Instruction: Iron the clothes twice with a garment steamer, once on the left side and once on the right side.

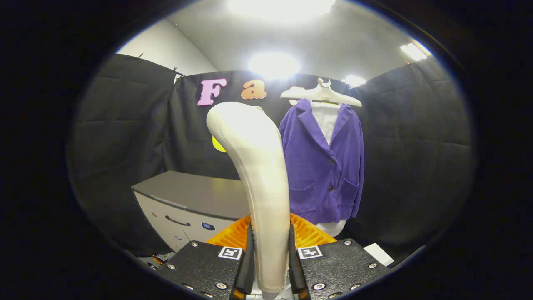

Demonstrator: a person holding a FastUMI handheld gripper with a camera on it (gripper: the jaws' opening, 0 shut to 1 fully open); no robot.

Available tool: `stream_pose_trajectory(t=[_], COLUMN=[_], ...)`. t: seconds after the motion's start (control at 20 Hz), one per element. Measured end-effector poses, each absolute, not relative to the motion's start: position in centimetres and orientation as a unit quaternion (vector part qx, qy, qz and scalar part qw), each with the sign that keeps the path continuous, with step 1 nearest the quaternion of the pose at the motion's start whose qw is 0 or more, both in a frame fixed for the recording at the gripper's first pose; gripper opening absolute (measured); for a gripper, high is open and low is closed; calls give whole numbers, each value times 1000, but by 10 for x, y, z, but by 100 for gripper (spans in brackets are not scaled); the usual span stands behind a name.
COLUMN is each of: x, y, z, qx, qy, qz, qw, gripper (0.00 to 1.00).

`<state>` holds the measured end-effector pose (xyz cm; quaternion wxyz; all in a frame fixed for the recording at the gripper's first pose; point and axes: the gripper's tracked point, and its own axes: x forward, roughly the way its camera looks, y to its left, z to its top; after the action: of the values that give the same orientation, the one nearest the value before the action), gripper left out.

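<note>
Glossy cream plastic forms the garment steamer (258,175), a smooth handle rising from between the fingers and curving over at its rounded head. The gripper (270,266) pinches the handle's lower end, one finger pressed to each side. Just beyond the fingers lies a ridged orange tray (310,233). Left of it stands a grey box-shaped cabinet (195,200) with a matte top. Farthest off, a purple soft-napped jacket (329,166) over white fabric hangs on a pale hanger (320,95) against black cloth.
</note>
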<state>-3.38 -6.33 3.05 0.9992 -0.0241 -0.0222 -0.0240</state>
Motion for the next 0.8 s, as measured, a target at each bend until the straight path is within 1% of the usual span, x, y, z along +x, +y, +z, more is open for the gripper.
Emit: stream_pose_trajectory(t=[0.2, 0.25, 0.3, 0.8], x=[-51, -75, -82, -108], y=[-46, -41, -39, -2], z=[57, 61, 60, -1], qx=[-29, -33, -31, -76], qy=[-61, -65, -68, -30], qz=[-32, -35, -35, -29], qw=[997, 997, 997, 996], gripper=[34, 34, 34, 34])
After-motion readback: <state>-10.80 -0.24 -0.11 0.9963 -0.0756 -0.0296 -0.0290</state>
